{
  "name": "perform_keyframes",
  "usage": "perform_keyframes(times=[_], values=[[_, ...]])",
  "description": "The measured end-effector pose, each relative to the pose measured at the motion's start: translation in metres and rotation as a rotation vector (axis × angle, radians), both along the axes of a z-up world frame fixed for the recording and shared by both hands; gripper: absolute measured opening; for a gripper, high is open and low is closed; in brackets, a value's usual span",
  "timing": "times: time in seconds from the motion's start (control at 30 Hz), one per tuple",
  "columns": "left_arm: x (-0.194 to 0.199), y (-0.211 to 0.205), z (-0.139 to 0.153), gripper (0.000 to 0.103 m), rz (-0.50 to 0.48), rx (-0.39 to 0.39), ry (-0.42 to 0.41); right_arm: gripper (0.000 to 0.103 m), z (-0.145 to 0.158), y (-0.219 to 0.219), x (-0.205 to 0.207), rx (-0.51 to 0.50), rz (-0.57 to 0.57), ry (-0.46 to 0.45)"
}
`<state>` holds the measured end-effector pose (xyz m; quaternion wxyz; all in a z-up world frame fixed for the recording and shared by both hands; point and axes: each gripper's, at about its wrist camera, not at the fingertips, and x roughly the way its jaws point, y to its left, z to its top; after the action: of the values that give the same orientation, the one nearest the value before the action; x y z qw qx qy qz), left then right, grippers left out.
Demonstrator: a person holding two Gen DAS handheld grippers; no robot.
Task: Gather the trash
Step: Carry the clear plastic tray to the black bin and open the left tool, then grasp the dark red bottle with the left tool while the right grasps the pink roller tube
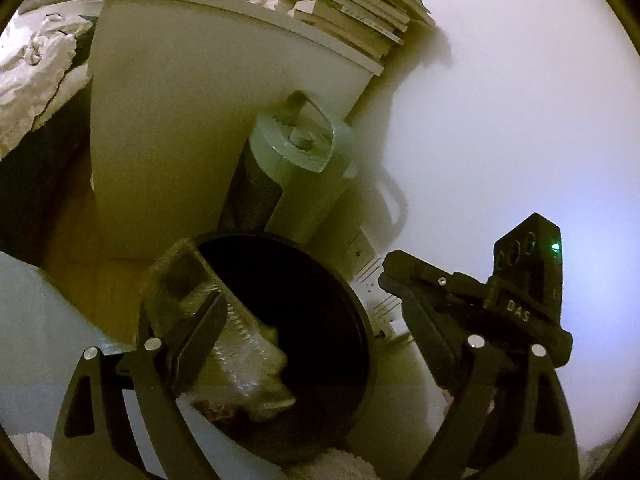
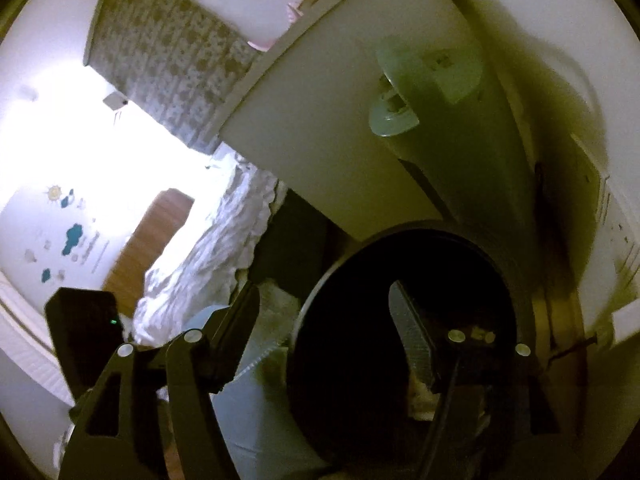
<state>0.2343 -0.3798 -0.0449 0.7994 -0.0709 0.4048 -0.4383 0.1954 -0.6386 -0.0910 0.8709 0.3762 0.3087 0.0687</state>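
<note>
**Wrapper over the bin**

A crinkled clear plastic wrapper (image 1: 244,364) is lying inside the black bin (image 1: 360,320), just beside the left gripper's (image 1: 304,300) near finger, untouched, its long axis running diagonally. Both the left gripper and the right gripper (image 2: 340,320) are being held spread wide over the bin.

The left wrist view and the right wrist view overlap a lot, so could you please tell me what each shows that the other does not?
Only the left wrist view shows the crinkled clear plastic wrapper over the bin and the other gripper. Only the right wrist view shows the patterned grey curtain and the blue wall stickers. Both show the round black trash bin, the white cabinet and the rumpled white bedding.
</note>
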Motion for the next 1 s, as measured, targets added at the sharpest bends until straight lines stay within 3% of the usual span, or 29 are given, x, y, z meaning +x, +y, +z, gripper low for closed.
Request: perform_keyframes(times=[0.23, 0.4, 0.57, 0.8, 1.0], values=[[-0.004, 0.011, 0.008, 0.088, -0.011, -0.017, 0.002, 0.067, -0.002, 0.003, -0.004, -0.002, 0.012, 0.016], [-0.005, 0.030, 0.013, 0.088, -0.013, -0.104, 0.046, 0.067, 0.005, 0.005, -0.010, -0.012, 0.017, 0.017], [-0.010, 0.073, 0.013, 0.088, 0.062, -0.167, 0.100, 0.067, 0.014, 0.014, -0.018, -0.028, 0.036, 0.017], [-0.043, 0.160, 0.016, 0.088, 0.224, -0.104, 0.020, 0.070, 0.037, 0.066, -0.008, -0.109, 0.179, 0.017], [-0.059, 0.270, 0.006, 0.088, 0.469, 0.007, -0.025, 0.070, 0.059, 0.160, 0.024, -0.258, 0.409, 0.010]])
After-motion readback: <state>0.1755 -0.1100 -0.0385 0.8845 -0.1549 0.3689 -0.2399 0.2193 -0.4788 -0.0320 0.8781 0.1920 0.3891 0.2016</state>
